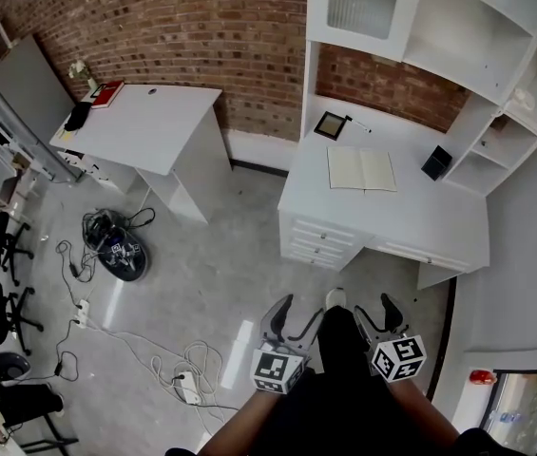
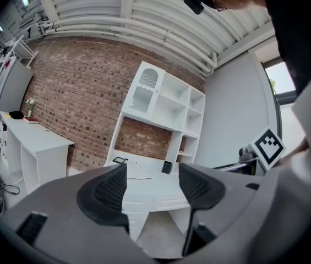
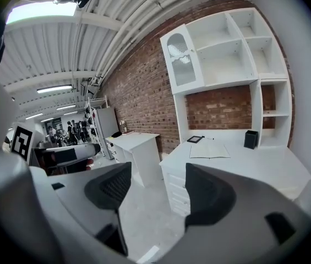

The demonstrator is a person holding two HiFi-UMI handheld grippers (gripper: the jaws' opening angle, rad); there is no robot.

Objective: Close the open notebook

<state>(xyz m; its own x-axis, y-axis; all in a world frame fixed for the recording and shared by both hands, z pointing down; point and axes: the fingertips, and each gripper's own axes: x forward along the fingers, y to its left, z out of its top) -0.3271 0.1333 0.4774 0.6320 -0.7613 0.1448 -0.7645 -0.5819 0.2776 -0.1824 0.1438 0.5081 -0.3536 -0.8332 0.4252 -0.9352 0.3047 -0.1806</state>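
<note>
An open notebook [image 1: 361, 169] with cream pages lies flat on the white desk [image 1: 439, 221] under the shelf unit, far ahead of me. It also shows in the right gripper view as the notebook [image 3: 209, 150], and edge-on as the notebook [image 2: 138, 176] in the left gripper view. My left gripper [image 1: 291, 313] and right gripper [image 1: 374, 313] hang close to my body over the floor, well short of the desk. Both stand open with nothing between the jaws: left gripper [image 2: 152, 187], right gripper [image 3: 156, 185].
A black-framed tablet [image 1: 330, 124], a pen [image 1: 360, 124] and a black box [image 1: 436, 162] sit on the desk behind the notebook. A second white table [image 1: 149, 122] stands at left. Cables and a power strip [image 1: 188, 388] lie on the grey floor.
</note>
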